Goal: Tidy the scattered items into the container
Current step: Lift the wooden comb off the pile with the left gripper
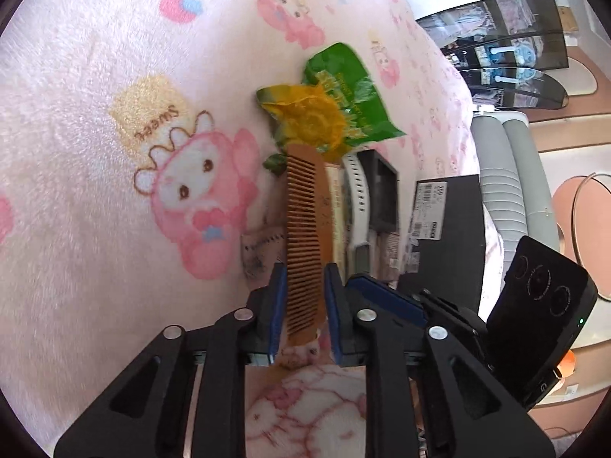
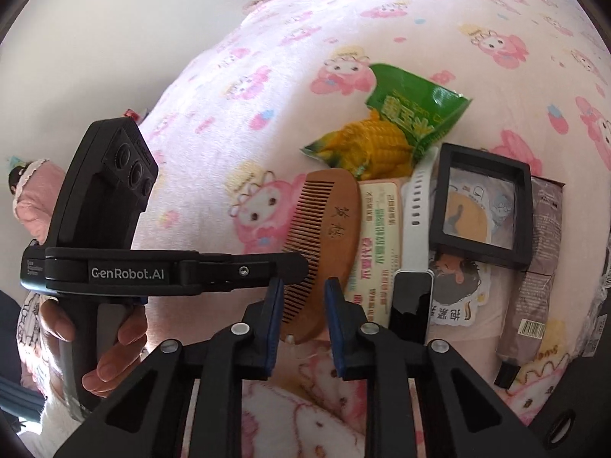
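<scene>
Wooden comb (image 1: 304, 229), at frame centre on the pink blanket (image 1: 95, 152), is pinched edgewise by both the left gripper (image 1: 305, 286) and right gripper (image 2: 303, 305); lift level, one hand leading.

A bed covered by a pink fleece blanket (image 1: 95, 152) printed with cartoon bunnies fills the space ahead of the fingers. Right of them stand dark glass shelves (image 1: 508, 49) and a grey ribbed headboard (image 1: 504, 175). Left, a plain pale wall (image 2: 95, 38) in daylight.
</scene>
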`<state>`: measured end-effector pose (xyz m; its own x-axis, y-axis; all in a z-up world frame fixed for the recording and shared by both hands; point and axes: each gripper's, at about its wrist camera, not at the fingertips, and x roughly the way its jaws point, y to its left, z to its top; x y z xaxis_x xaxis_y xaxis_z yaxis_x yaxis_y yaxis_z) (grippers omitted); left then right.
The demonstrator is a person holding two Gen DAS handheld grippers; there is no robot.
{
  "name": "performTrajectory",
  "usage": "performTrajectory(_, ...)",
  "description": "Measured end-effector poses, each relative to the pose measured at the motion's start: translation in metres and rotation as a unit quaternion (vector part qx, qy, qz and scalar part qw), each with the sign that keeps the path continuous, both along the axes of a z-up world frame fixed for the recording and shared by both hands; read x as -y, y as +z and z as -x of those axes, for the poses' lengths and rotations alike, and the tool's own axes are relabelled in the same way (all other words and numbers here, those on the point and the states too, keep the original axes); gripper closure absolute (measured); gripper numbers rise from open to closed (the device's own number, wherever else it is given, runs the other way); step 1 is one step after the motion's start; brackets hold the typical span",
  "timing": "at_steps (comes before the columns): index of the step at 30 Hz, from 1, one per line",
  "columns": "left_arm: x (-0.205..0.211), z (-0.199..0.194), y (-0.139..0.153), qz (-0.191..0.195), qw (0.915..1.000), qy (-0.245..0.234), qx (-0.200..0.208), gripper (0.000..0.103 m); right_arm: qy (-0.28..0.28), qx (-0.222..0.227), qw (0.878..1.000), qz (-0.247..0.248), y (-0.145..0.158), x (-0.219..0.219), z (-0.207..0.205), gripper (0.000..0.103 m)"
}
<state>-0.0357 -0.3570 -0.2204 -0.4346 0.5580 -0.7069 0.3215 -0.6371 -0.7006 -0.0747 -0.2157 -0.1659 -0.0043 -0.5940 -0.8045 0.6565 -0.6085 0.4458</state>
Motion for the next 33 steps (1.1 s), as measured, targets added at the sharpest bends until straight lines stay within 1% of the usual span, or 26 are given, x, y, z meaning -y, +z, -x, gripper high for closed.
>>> performTrajectory(3,-0.012,-0.009,0.024,0.008,0.9996,-0.002,-0.025,0.097,-0.002,-0.014,1.0,0.018,0.017,-0.008,-0.008,0.088)
performTrajectory(5,-0.02,-0.01,0.038,0.02,0.9991,-0.009,-0.037,0.096,-0.001,-0.031,0.999,0.032,0.033,-0.015,-0.017,0.089)
performTrajectory(6,-0.02,-0.009,0.04,0.025,0.999,-0.009,-0.035,0.096,-0.003,-0.038,0.999,0.036,0.04,-0.021,-0.02,0.089)
performTrajectory(8,-0.021,-0.003,0.034,0.043,0.999,0.002,-0.01,0.096,-0.011,-0.037,0.999,0.038,0.046,-0.028,-0.02,0.089)
performTrajectory(9,-0.024,0.0,0.03,0.048,0.9988,0.01,-0.003,0.094,-0.016,-0.034,0.999,0.033,0.044,-0.031,-0.02,0.089)
performTrajectory(10,-0.021,0.0,0.026,0.041,0.9991,0.013,0.001,0.088,-0.022,-0.032,0.999,0.022,0.042,-0.036,-0.019,0.089)
performTrajectory(11,-0.018,0.0,0.021,0.033,0.9993,0.017,0.006,0.084,-0.027,-0.03,0.999,0.014,0.04,-0.043,-0.02,0.089)
performTrajectory(13,-0.015,0.001,0.01,0.016,0.9996,0.017,0.016,0.071,-0.024,-0.01,1.0,0.013,0.031,-0.052,-0.02,0.086)
performTrajectory(15,-0.014,0.003,0.001,0.007,0.9995,0.014,0.028,0.07,-0.022,0.005,1.0,0.007,0.021,-0.058,-0.019,0.084)
performTrajectory(17,-0.016,0.008,-0.008,-0.003,0.9993,0.004,0.037,0.07,-0.022,0.006,1.0,-0.005,0.012,-0.055,-0.016,0.083)
performTrajectory(20,-0.019,0.014,-0.013,-0.005,0.9993,-0.013,0.034,0.07,-0.022,0.02,1.0,-0.005,0.001,-0.046,-0.006,0.082)
performTrajectory(22,-0.019,0.019,-0.017,-0.007,0.9993,-0.02,0.032,0.07,-0.015,0.018,1.0,-0.011,-0.004,-0.037,-0.001,0.079)
performTrajectory(24,-0.018,0.023,-0.022,-0.007,0.9992,-0.021,0.035,0.07,-0.01,0.01,0.999,-0.029,-0.011,-0.029,0.002,0.078)
performTrajectory(26,-0.017,0.026,-0.025,0.0,0.9992,-0.019,0.036,0.07,-0.02,0.014,0.999,-0.037,-0.02,-0.024,0.007,0.078)
performTrajectory(28,-0.017,0.027,-0.025,0.005,0.9992,-0.021,0.033,0.07,-0.027,0.026,0.999,-0.027,-0.025,-0.023,0.011,0.076)
performTrajectory(30,-0.017,0.026,-0.024,0.011,0.9992,-0.026,0.028,0.07,-0.022,0.025,0.999,-0.023,-0.026,-0.022,0.012,0.075)
performTrajectory(32,-0.017,0.027,-0.026,0.032,0.9985,-0.025,0.037,0.07,-0.01,0.019,0.999,-0.025,-0.024,-0.019,0.01,0.075)
performTrajectory(33,-0.017,0.028,-0.03,0.046,0.9975,-0.027,0.046,0.068,0.004,0.02,1.0,-0.024,-0.024,-0.017,0.008,0.075)
